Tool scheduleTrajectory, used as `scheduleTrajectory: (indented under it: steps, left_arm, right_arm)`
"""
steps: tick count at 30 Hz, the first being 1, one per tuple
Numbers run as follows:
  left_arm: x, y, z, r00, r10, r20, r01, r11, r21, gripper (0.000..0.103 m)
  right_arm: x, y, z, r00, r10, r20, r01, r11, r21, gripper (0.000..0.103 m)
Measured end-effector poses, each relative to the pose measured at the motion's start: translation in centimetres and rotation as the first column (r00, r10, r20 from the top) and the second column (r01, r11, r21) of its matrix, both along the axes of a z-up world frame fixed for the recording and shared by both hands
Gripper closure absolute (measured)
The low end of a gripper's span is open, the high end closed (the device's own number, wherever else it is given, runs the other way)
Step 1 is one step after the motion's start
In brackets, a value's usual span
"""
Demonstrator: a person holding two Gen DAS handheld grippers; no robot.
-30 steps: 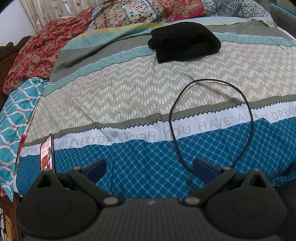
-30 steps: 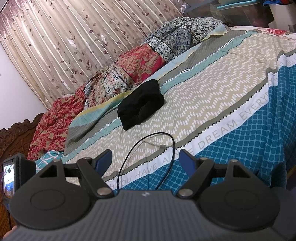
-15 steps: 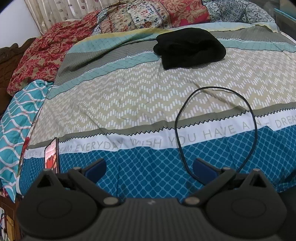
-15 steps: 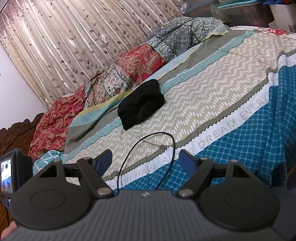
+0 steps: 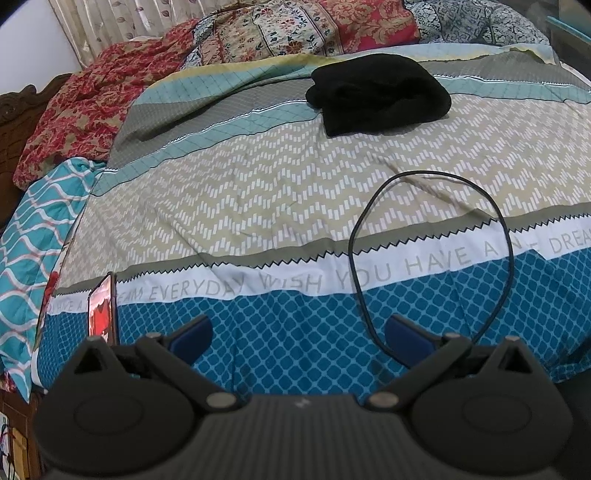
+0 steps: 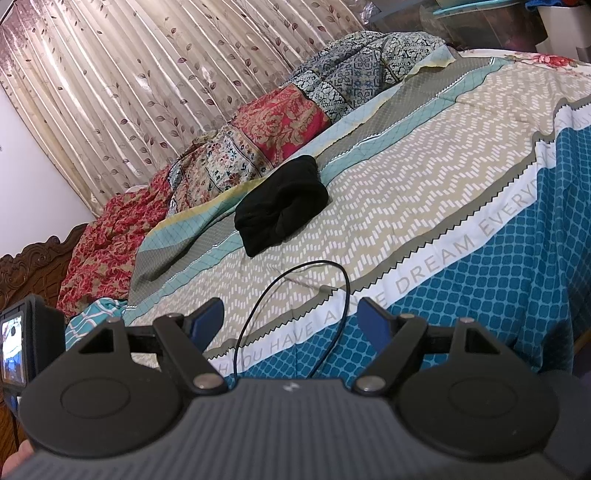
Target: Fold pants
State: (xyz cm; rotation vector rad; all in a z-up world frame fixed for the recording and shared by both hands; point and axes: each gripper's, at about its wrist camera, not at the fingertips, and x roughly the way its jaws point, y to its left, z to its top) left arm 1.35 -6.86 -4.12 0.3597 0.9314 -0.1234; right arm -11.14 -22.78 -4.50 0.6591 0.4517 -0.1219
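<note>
The black pants [image 5: 378,94] lie in a compact bundle on the far part of the bed, on the striped sheet [image 5: 258,192]. They also show in the right wrist view [image 6: 282,205]. My left gripper [image 5: 299,334] is open and empty, low over the near blue edge of the bed, far from the pants. My right gripper [image 6: 291,319] is open and empty, also at the near edge, well short of the pants.
A black cable [image 5: 428,254] loops on the sheet between the grippers and the pants; it shows in the right wrist view too [image 6: 314,291]. A phone [image 5: 101,310] stands at the bed's left edge. Patterned quilts [image 5: 295,29] pile along the far side before curtains [image 6: 147,74].
The left gripper has tilted a little so the pants sit lower and further right in its view. The right gripper has barely moved. Both stay open.
</note>
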Motion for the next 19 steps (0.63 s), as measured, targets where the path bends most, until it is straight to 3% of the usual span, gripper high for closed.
scheduleTrajectory:
  steps: [19]
  left_arm:
    - [-0.02, -0.09, 0.22, 1.000, -0.011, -0.014, 0.011, 0.999, -0.032, 0.000]
  right_arm:
    - [0.00, 0.02, 0.01, 1.000, 0.011, 0.005, -0.011, 1.000, -0.008, 0.022]
